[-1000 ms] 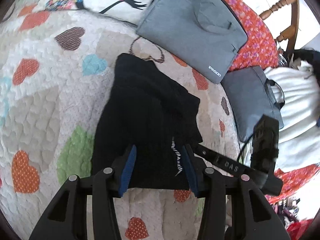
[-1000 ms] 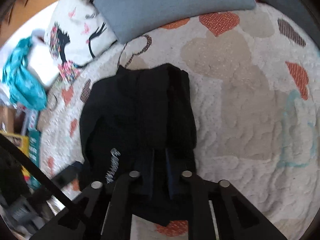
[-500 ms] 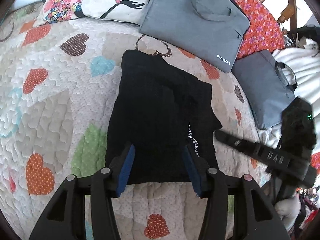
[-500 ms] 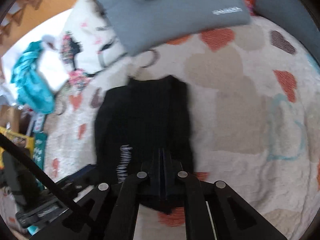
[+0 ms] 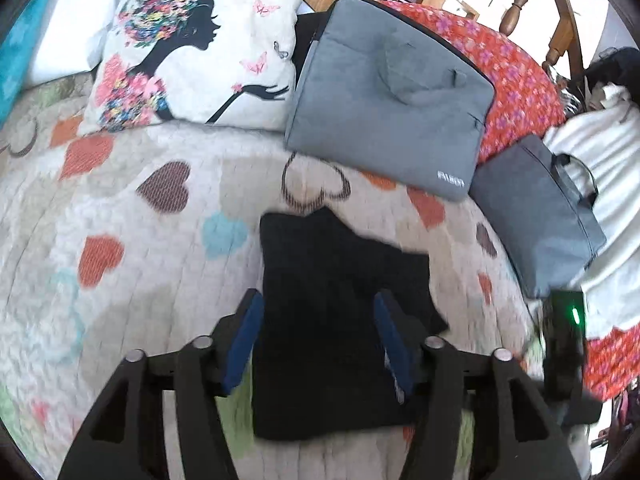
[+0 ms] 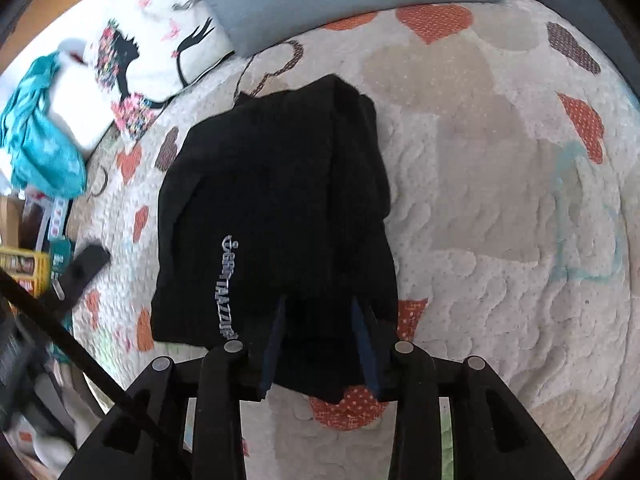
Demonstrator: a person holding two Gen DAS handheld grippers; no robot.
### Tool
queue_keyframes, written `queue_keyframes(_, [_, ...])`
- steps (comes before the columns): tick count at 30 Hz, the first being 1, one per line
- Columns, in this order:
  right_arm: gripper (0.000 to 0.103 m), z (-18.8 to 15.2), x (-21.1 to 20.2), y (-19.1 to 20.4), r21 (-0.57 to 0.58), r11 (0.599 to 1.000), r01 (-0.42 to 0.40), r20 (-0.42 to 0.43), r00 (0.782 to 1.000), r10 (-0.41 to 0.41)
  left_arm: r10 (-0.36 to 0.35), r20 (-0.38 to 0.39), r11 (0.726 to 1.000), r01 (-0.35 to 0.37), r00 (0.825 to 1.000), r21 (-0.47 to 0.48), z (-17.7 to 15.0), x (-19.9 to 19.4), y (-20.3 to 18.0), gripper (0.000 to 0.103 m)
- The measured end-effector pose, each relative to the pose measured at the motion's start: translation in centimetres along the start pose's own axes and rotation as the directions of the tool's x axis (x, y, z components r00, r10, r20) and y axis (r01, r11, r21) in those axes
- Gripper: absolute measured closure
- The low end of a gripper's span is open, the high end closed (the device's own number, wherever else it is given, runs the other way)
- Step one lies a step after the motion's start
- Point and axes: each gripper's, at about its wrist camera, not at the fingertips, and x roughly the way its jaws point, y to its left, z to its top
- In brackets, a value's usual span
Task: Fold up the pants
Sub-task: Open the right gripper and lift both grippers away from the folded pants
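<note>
The black pants [image 5: 340,312] lie folded into a compact stack on the heart-patterned quilt [image 5: 140,260]. In the right wrist view the pants [image 6: 280,200] show white lettering along one edge. My left gripper [image 5: 320,332] is open and empty, its blue-padded fingers spread above the near part of the pants. My right gripper [image 6: 318,320] is open, its fingers standing apart over the near edge of the pants, holding nothing.
A grey laptop bag [image 5: 392,92] and a second grey bag [image 5: 536,212] lie at the far side of the quilt. A printed white pillow [image 5: 192,48] sits far left. A red floral cloth [image 5: 516,80] and wooden bedposts stand behind. Teal fabric [image 6: 40,132] lies left.
My right gripper was shut on the pants edge and has opened, letting go. My left gripper has pulled back and lifted, staying open.
</note>
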Motion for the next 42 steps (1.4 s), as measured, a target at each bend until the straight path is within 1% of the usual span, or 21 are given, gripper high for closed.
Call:
queue_keyframes(2, [0.061,0.0,-0.1,0.2,0.003,1.000,-0.004,0.003,1.000,0.004,-0.020,-0.036,0.999,0.019,0.999,-0.029,0.7,2.0,0.4,0.045])
queue_keyframes(4, [0.050,-0.1,-0.1,0.2,0.009,1.000,-0.009,0.001,1.000,0.009,0.003,-0.112,0.999,-0.008,0.994,-0.049,0.6,4.8,0.7,0.045])
queue_keyframes(6, [0.050,-0.2,0.2,-0.1,0.010,1.000,-0.001,-0.009,1.000,0.001,0.024,-0.185,0.999,-0.032,0.982,-0.039,0.1,7.2,0.8,0.044])
queue_keyframes(8, [0.050,-0.3,0.2,-0.6,0.019,1.000,-0.002,-0.011,1.000,0.003,0.052,-0.203,0.998,-0.058,0.978,-0.024,-0.3,8.3,0.7,0.038])
queue_keyframes(11, [0.050,-0.2,-0.3,-0.9,0.039,0.999,-0.008,0.007,1.000,0.007,0.050,-0.200,0.998,-0.056,0.978,-0.025,-0.4,7.7,0.2,0.037])
queue_keyframes(14, [0.049,-0.4,-1.9,-0.8,0.025,1.000,0.008,0.063,0.998,-0.009,0.016,-0.172,0.999,-0.024,0.985,-0.041,-0.7,5.8,-0.1,0.037])
queue_keyframes(17, [0.048,-1.0,-3.3,-0.6,0.024,1.000,-0.002,0.100,0.995,0.000,-0.011,-0.124,0.999,0.005,0.992,-0.052,-1.6,3.0,-0.5,0.037])
queue_keyframes(20, [0.047,-2.0,-4.2,-0.7,0.028,1.000,-0.007,0.113,0.994,0.004,0.023,-0.058,1.000,-0.024,0.998,-0.009,-3.3,-0.3,-1.6,0.037])
queue_keyframes(23, [0.046,-3.0,-4.8,-0.5,0.028,1.000,-0.003,0.126,0.992,-0.001,0.058,0.038,0.997,-0.060,0.998,0.054,-4.4,-3.5,-3.3,0.037])
queue_keyframes(24, [0.046,-3.4,-5.1,-0.5,0.028,1.000,-0.003,0.133,0.991,-0.001,0.078,0.092,0.993,-0.086,0.993,0.087,-4.7,-4.7,-3.9,0.037])
queue_keyframes(25, [0.045,-3.9,-5.5,-0.5,0.031,1.000,-0.005,0.145,0.989,0.000,0.109,0.153,0.985,-0.128,0.982,0.119,-5.2,-6.0,-4.6,0.037])
queue_keyframes(26, [0.045,-4.4,-5.7,-0.4,0.034,0.999,-0.005,0.155,0.988,0.000,0.132,0.194,0.977,-0.160,0.972,0.138,-5.4,-6.9,-4.8,0.036])
queue_keyframes(29, [0.041,-6.2,-6.1,-0.5,0.049,0.999,-0.017,0.180,0.984,0.008,0.207,0.348,0.945,-0.280,0.914,0.173,-7.1,-9.8,-5.8,0.029])
queue_keyframes(31, [0.041,-7.6,-6.0,-0.4,0.050,0.999,-0.012,0.187,0.982,0.003,0.239,0.404,0.935,-0.321,0.883,0.149,-8.1,-11.3,-5.9,0.006])
queue_keyframes(32, [0.041,-8.1,-5.9,-0.2,0.045,0.999,-0.006,0.190,0.982,-0.002,0.252,0.423,0.933,-0.334,0.871,0.133,-8.4,-12.0,-5.8,0.002])
queue_keyframes(33, [0.041,-8.9,-5.7,0.0,0.035,0.999,0.010,0.194,0.981,-0.016,0.271,0.445,0.930,-0.352,0.853,0.107,-8.9,-12.9,-5.5,0.001])
queue_keyframes(37, [0.039,-10.9,-5.1,1.2,-0.006,0.999,0.052,0.218,0.975,-0.049,0.367,0.466,0.907,-0.420,0.805,0.011,-10.4,-14.6,-4.0,0.000])
queue_keyframes(39, [0.037,-11.8,-5.0,1.8,-0.032,0.996,0.080,0.234,0.970,-0.071,0.409,0.445,0.896,-0.443,0.797,-0.029,-11.0,-14.6,-3.1,0.000])
queue_keyframes(40, [0.035,-12.3,-4.9,2.2,-0.045,0.994,0.097,0.242,0.967,-0.084,0.425,0.413,0.892,-0.450,0.805,-0.042,-11.0,-14.4,-2.7,0.000])
queue_keyframes(41, [0.035,-12.7,-4.8,2.6,-0.059,0.992,0.110,0.249,0.964,-0.092,0.428,0.378,0.894,-0.445,0.821,-0.045,-10.9,-14.1,-2.2,0.000])
queue_keyframes(42, [0.035,-13.0,-4.7,2.8,-0.066,0.991,0.116,0.251,0.963,-0.096,0.420,0.340,0.901,-0.431,0.842,-0.044,-10.7,-13.6,-1.7,0.000])
